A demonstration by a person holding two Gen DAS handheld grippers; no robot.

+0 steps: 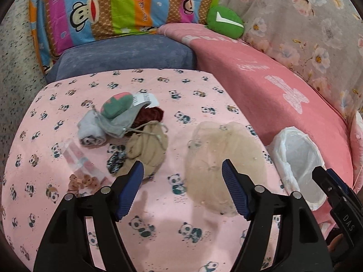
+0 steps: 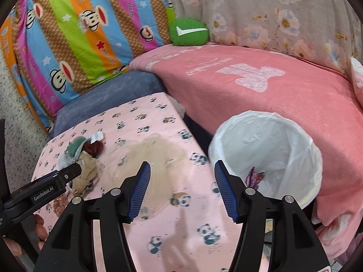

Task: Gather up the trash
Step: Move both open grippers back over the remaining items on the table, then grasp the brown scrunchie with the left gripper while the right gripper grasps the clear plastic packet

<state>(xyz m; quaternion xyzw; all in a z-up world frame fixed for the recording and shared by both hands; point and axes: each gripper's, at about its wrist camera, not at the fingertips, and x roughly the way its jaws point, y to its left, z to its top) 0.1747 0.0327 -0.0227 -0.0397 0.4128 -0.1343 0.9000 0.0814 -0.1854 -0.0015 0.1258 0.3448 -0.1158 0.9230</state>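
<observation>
A table with a pink panda-print cloth (image 1: 158, 204) holds a pile of small cloth items (image 1: 127, 127): a green-pink sock, grey and beige pouches, a dark red piece. A clear plastic wrapper with bear print (image 1: 81, 170) lies to their left. A sheer beige mesh piece (image 1: 224, 161) lies to the right, also in the right wrist view (image 2: 154, 156). My left gripper (image 1: 182, 170) is open and empty above the cloth between pile and mesh. My right gripper (image 2: 182, 170) is open and empty, beside a bin lined with a white bag (image 2: 272, 145) that holds a colourful wrapper (image 2: 255, 176).
A pink blanket (image 1: 261, 90) covers the sofa seat behind the bin. A striped monkey-print pillow (image 1: 127, 6), a blue cushion (image 1: 127, 54), a green plush (image 1: 224, 21) and a floral cover (image 1: 306, 22) stand at the back. Speckled floor is at the left.
</observation>
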